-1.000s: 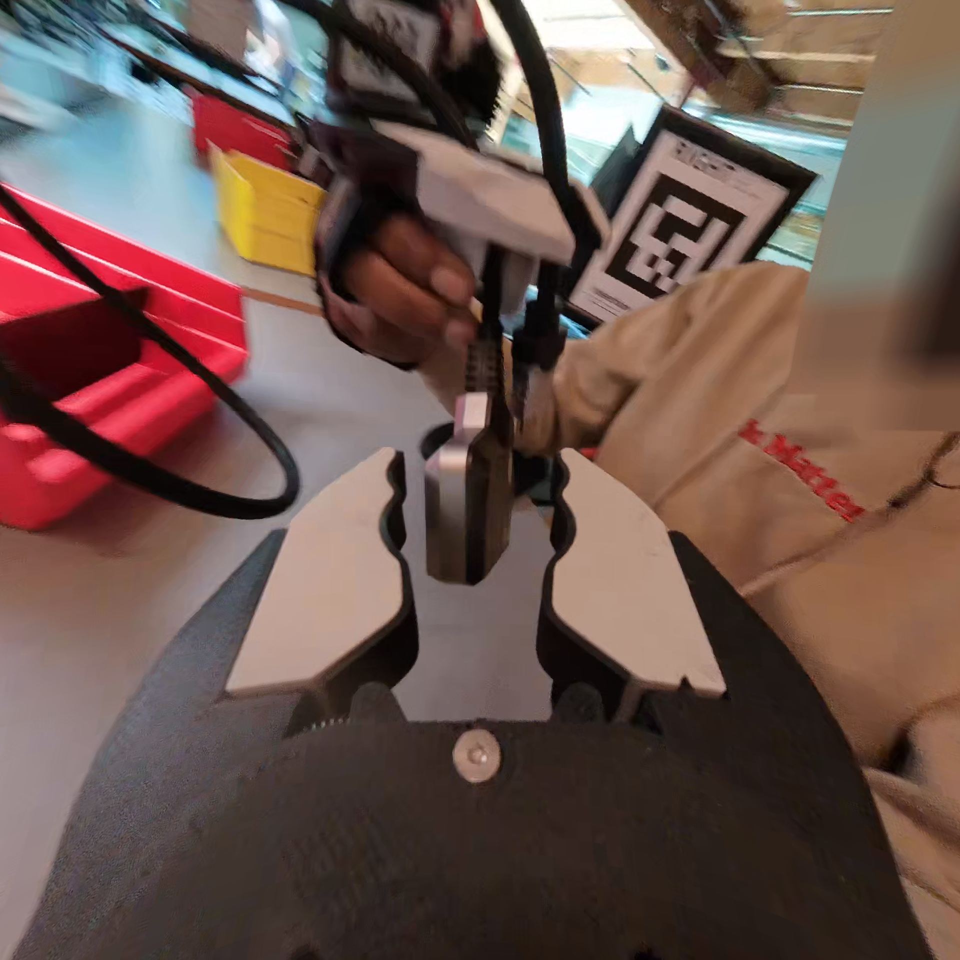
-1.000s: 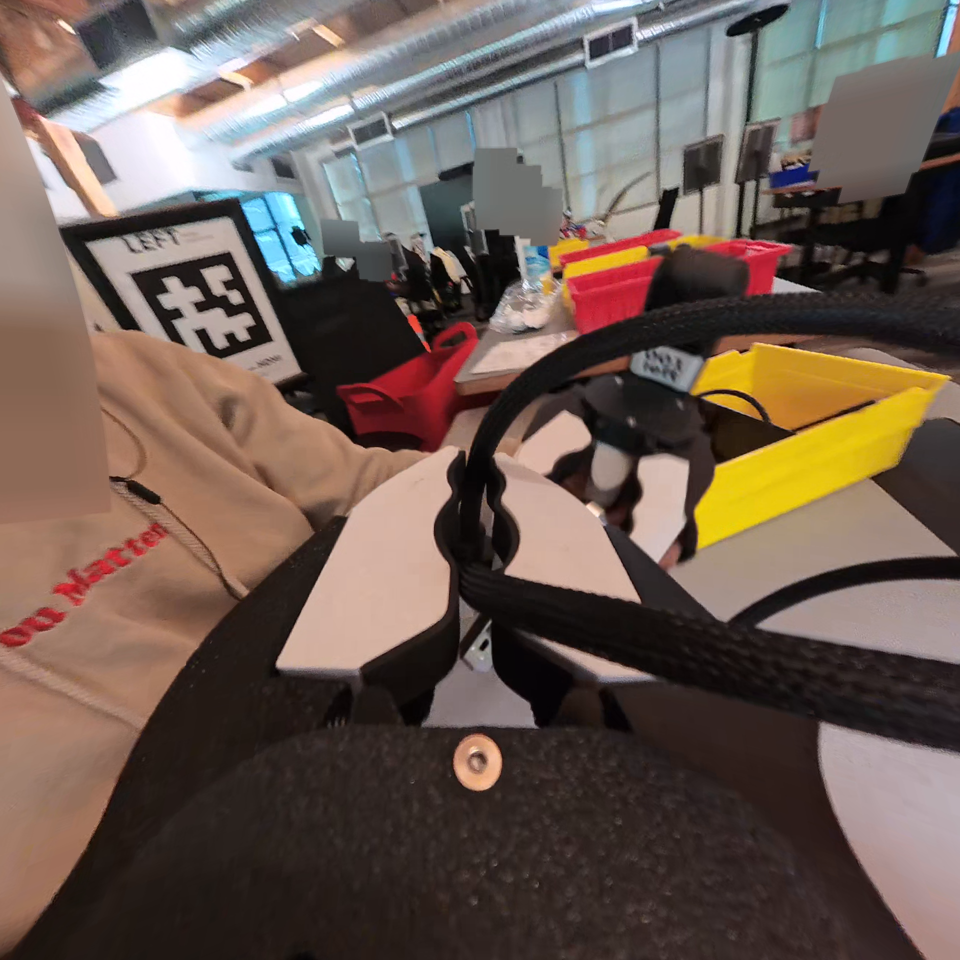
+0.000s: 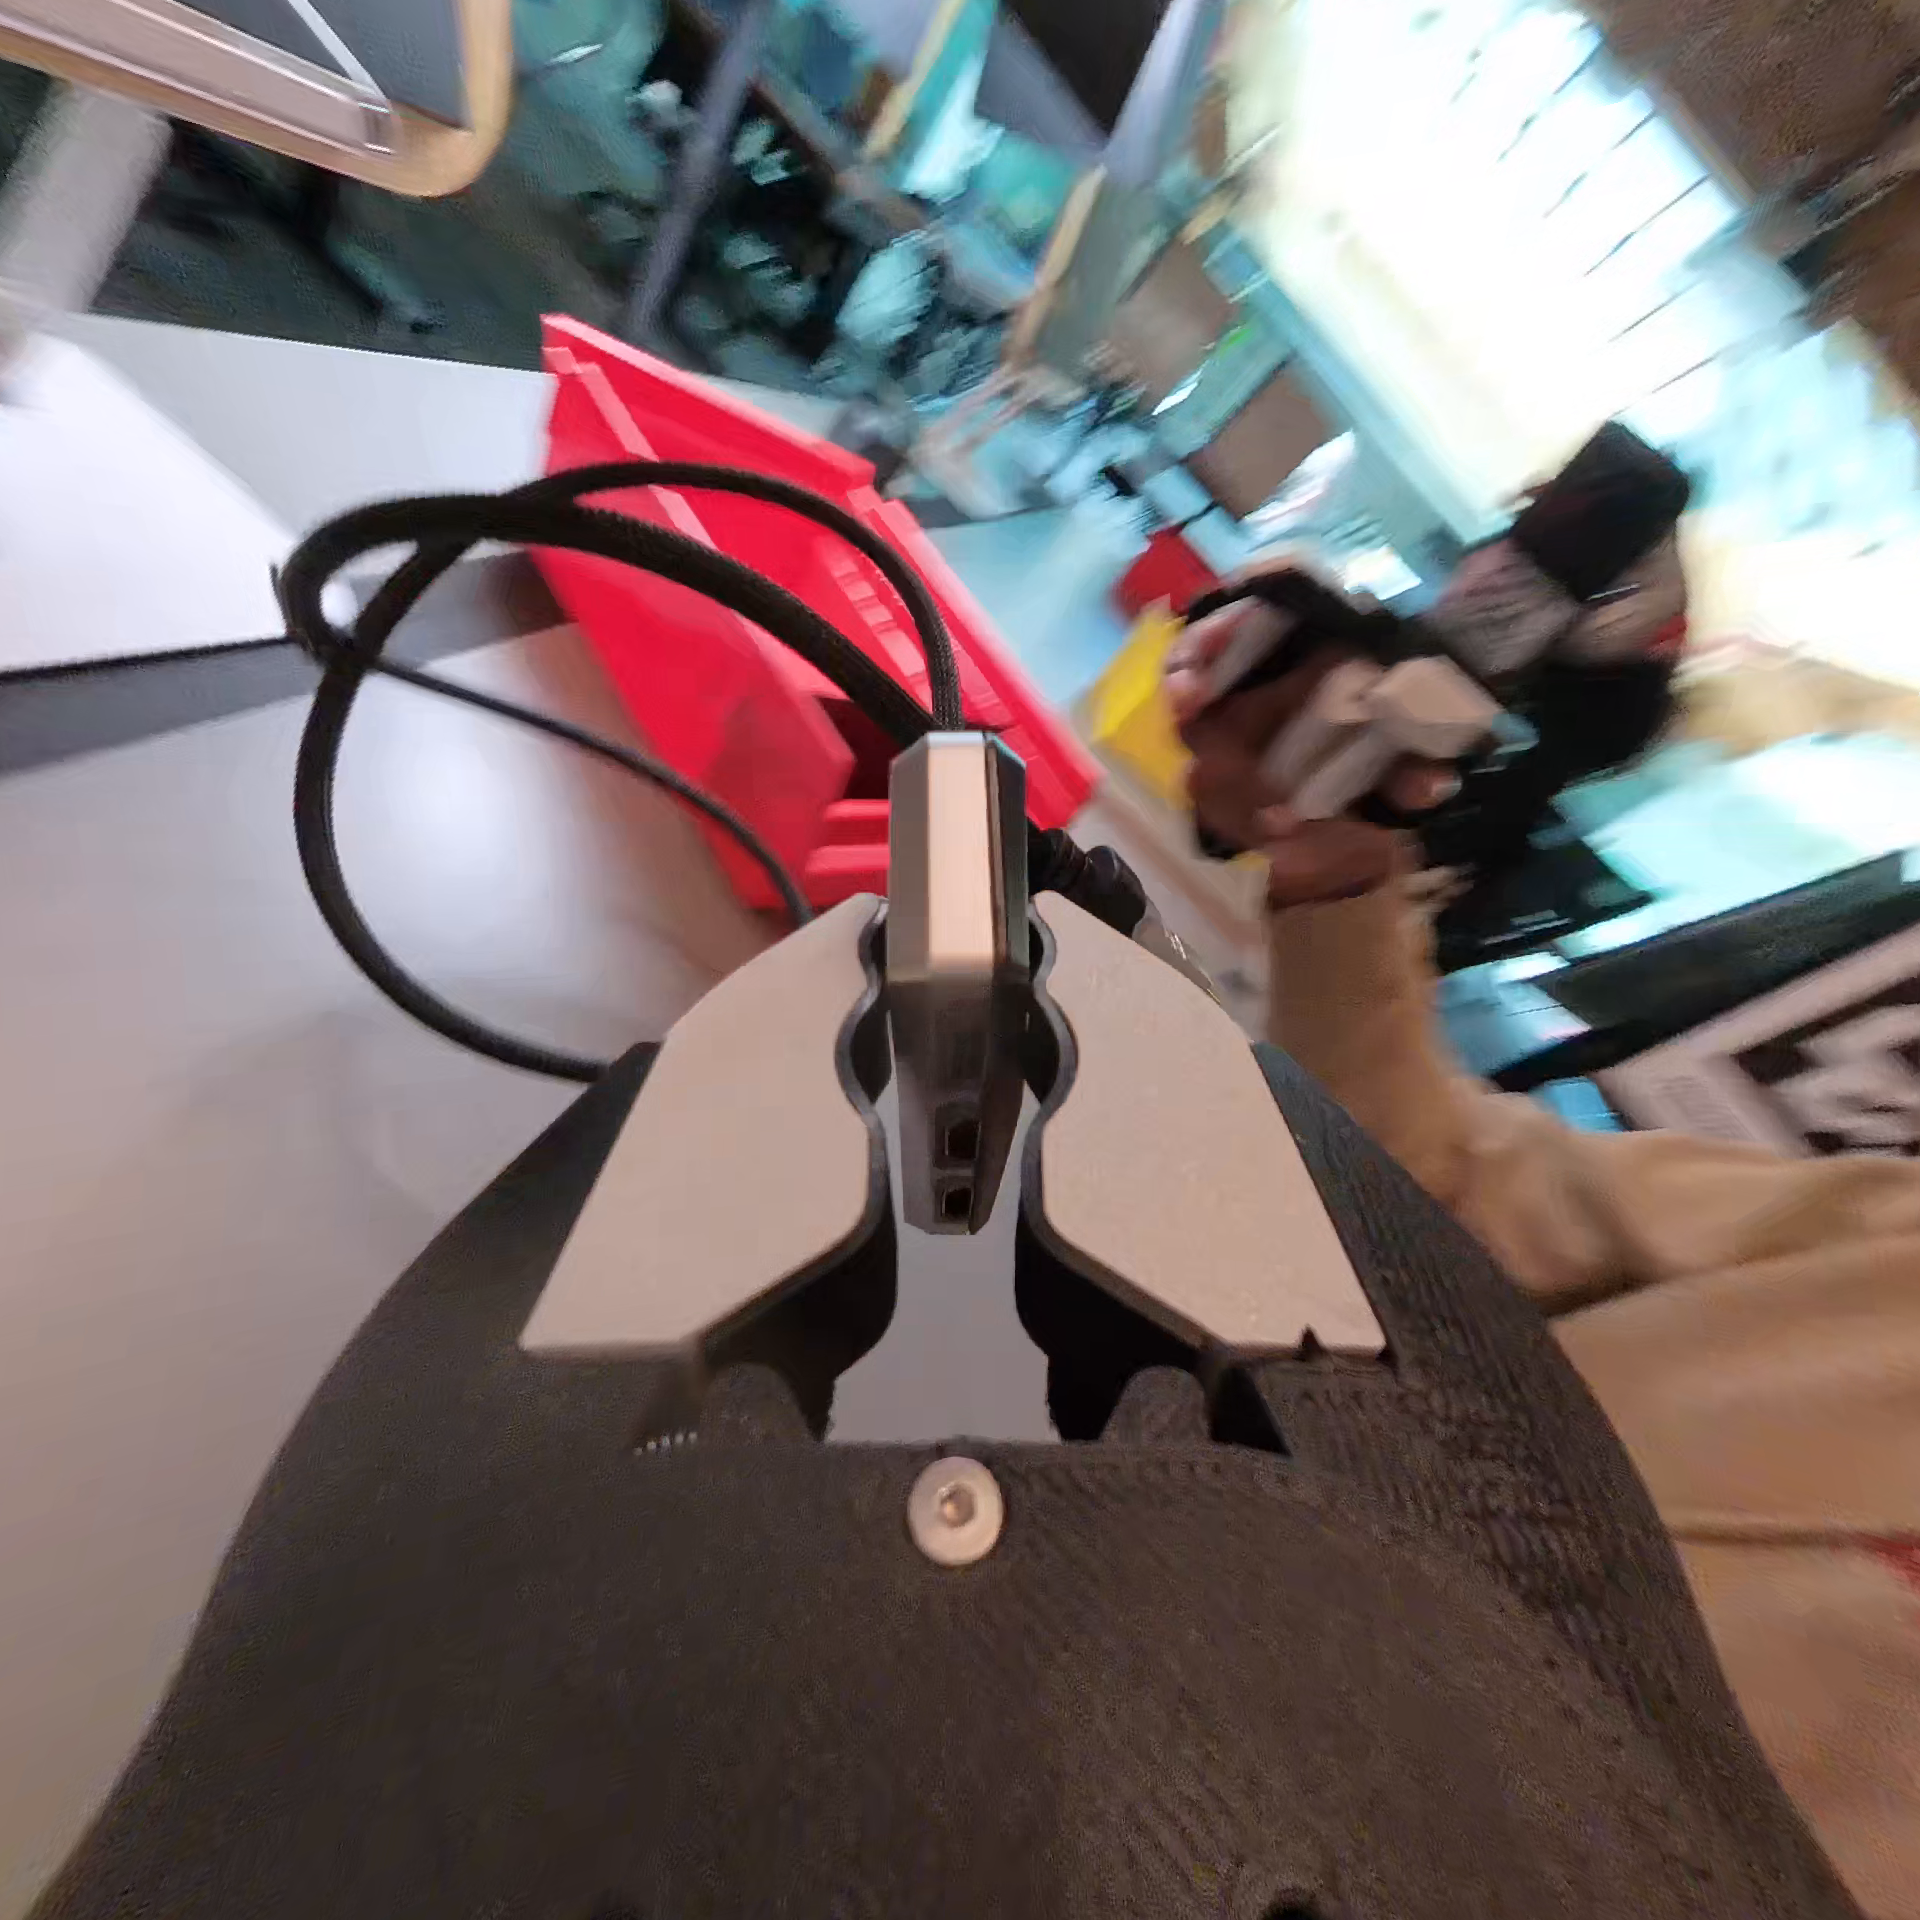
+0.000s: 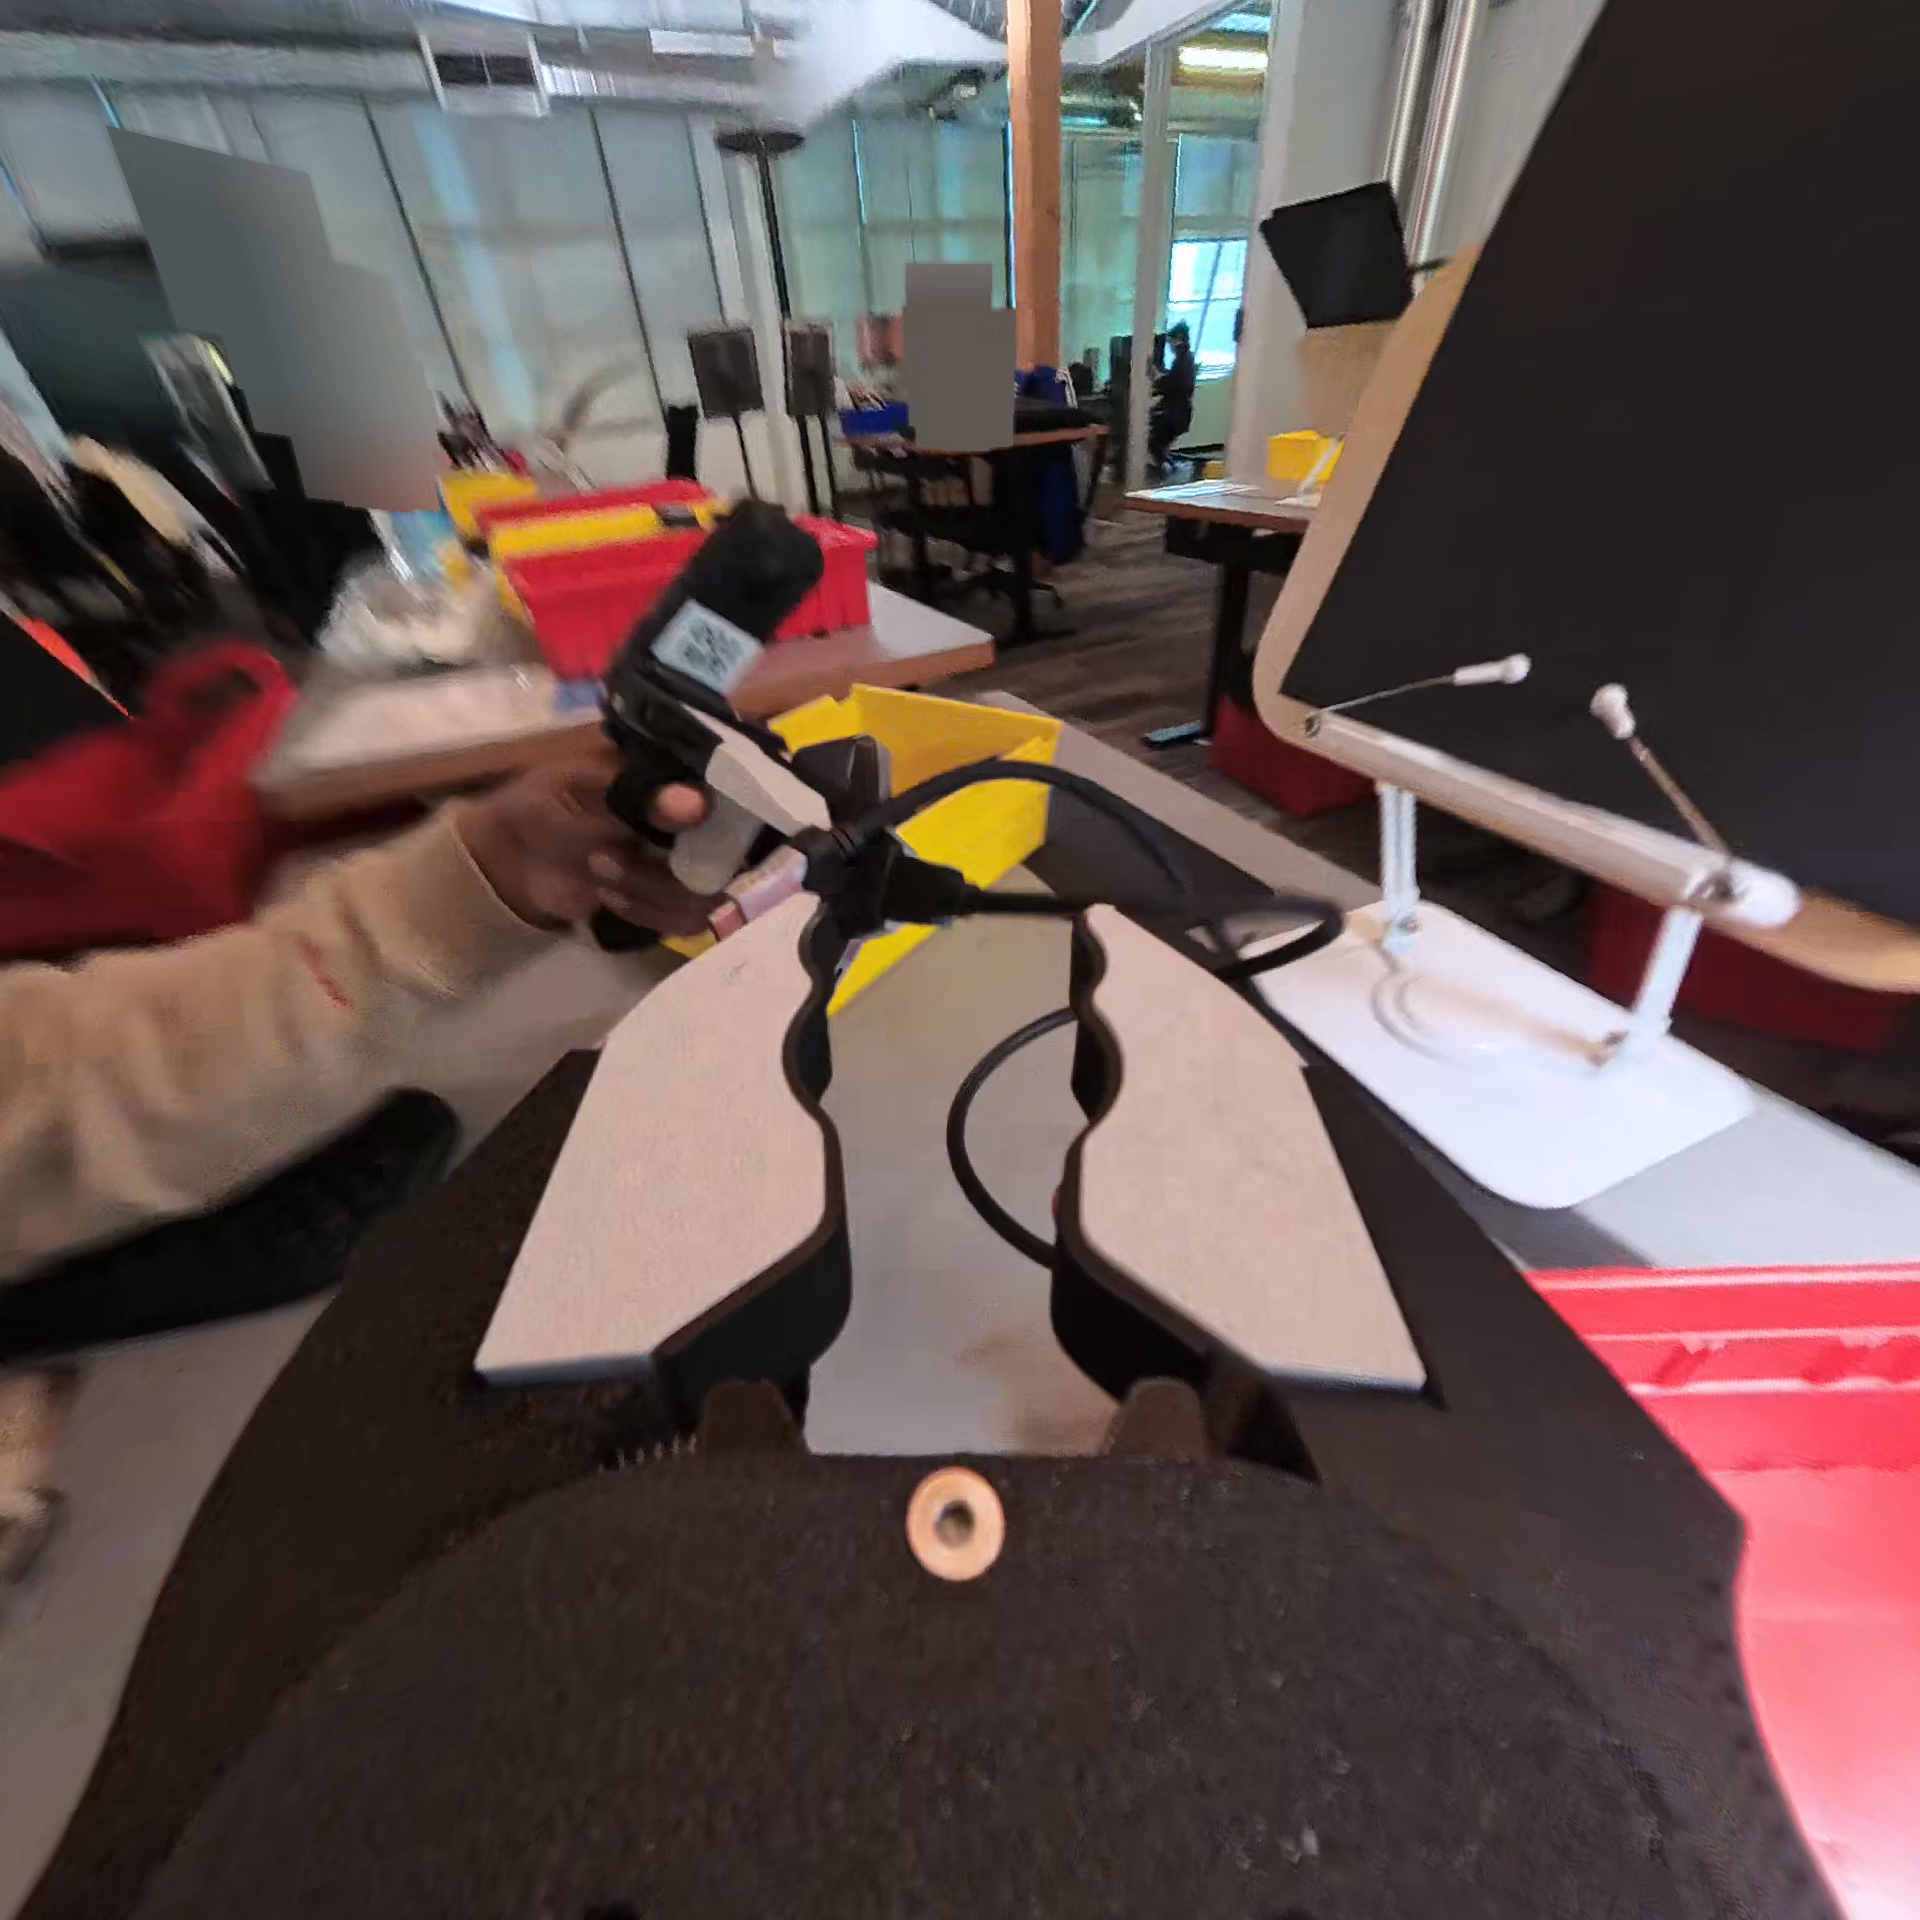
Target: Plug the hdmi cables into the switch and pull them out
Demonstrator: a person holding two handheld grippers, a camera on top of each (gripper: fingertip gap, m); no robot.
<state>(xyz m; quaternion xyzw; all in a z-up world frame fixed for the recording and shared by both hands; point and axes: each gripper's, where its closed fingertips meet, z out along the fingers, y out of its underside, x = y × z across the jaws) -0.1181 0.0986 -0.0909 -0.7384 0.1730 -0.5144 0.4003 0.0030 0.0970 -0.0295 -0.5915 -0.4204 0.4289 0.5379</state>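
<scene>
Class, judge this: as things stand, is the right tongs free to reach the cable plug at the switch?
Probably yes. The right tongs are open and empty, and the plug sits just past their tips; only a thin cable loops between them.

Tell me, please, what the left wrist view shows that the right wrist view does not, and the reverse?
Only the left wrist view shows the grey switch clamped edge-on in the left gripper, its two small ports facing the camera, and the thick braided cable looping over the table.

Only the right wrist view shows the right gripper open and empty, a thin black cable curling between its fingers, and a white stand.

Both show the other handheld gripper, a beige sleeve, and red and yellow bins.
</scene>
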